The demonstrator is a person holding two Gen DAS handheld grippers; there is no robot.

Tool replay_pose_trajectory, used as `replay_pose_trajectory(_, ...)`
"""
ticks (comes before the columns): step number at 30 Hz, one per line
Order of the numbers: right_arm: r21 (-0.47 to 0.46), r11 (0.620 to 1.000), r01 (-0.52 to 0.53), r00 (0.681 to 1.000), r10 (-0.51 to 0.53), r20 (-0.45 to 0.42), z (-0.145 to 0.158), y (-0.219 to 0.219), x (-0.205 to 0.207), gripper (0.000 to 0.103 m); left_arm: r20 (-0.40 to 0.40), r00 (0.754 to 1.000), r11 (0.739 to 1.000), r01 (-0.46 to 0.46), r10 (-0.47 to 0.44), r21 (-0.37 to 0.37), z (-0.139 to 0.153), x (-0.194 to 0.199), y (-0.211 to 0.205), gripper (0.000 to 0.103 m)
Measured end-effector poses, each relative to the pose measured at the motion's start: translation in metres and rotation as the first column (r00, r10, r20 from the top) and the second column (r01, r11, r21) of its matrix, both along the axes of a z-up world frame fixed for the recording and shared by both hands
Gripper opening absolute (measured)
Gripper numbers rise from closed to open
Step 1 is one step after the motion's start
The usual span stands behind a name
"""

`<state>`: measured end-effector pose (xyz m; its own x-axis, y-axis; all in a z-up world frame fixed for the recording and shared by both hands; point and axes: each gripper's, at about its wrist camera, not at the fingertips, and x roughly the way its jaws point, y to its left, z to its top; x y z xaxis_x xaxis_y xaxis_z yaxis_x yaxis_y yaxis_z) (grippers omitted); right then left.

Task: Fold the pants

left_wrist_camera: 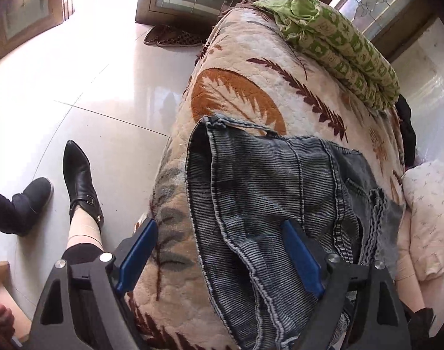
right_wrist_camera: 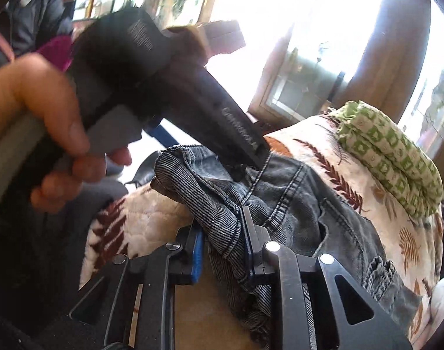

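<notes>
left fingers (left_wrist_camera: pixel 300 250): spread wide, blue pads apart, nothing pinched; one pad over the denim, the other over the quilt
left gripper (left_wrist_camera: pixel 222 248): hovering low above the jeans
right fingers (right_wrist_camera: pixel 196 250): clamped on a bunched fold of denim
right gripper (right_wrist_camera: pixel 222 248): down at the near edge of the pile
jeans (left_wrist_camera: pixel 265 180): grey-blue, partly folded, lying on the leaf-print quilt (left_wrist_camera: pixel 236 67)
green blanket (left_wrist_camera: pixel 344 46): folded at the far end, well apart from the jeans
black boot (left_wrist_camera: pixel 81 175): on the tile floor beside the quilt

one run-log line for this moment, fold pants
stage: mid-fold | pants: bunched on leaf-print blanket | left gripper: open over pants | right gripper: fingers around a fold, grip unclear
</notes>
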<state>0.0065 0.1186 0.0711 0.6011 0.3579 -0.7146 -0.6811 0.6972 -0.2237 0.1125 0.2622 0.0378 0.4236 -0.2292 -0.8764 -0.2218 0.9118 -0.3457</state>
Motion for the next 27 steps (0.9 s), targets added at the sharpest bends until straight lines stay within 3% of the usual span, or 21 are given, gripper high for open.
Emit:
replay_pose_trajectory(8, 0.042, 0.998, 0.038, 0.999, -0.038, 0.011, 0.009, -0.01, 0.003, 0.02, 0.003, 1.0, 0.999, -0.018, 0.019, -0.051, 0.004, 0.005, -0.012, 0.086)
replay_pose_trajectory(10, 0.05, 0.998, 0.043, 0.999, -0.043, 0.004, 0.009, -0.013, 0.003, 0.02, 0.019, 1.0, 0.998, 0.002, -0.001, -0.069, 0.006, 0.007, -0.02, 0.069)
replay_pose_trajectory(12, 0.052, 0.997, 0.049, 0.999, -0.049, -0.001, 0.01, -0.015, 0.001, 0.02, 0.036, 0.999, 0.996, 0.03, -0.027, -0.084, 0.011, 0.009, -0.031, 0.039)
replay_pose_trajectory(15, 0.077, 0.995, 0.071, 0.997, -0.07, -0.015, 0.014, -0.024, 0.005, 0.02, 0.092, 0.994, 0.997, 0.056, -0.051, -0.051, 0.026, 0.007, -0.043, 0.026)
replay_pose_trajectory(20, 0.134, 0.985, 0.113, 0.994, -0.11, -0.025, 0.028, -0.04, 0.007, 0.02, 0.173, 0.982, 0.996, 0.083, -0.078, -0.024, 0.056, 0.004, -0.055, 0.02)
replay_pose_trajectory(27, 0.199, 0.965, 0.172, 0.985, -0.167, -0.045, 0.044, -0.07, 0.009, 0.019, 0.22, 0.965, 0.99, 0.139, -0.14, 0.02, 0.083, 0.002, -0.084, 0.02)
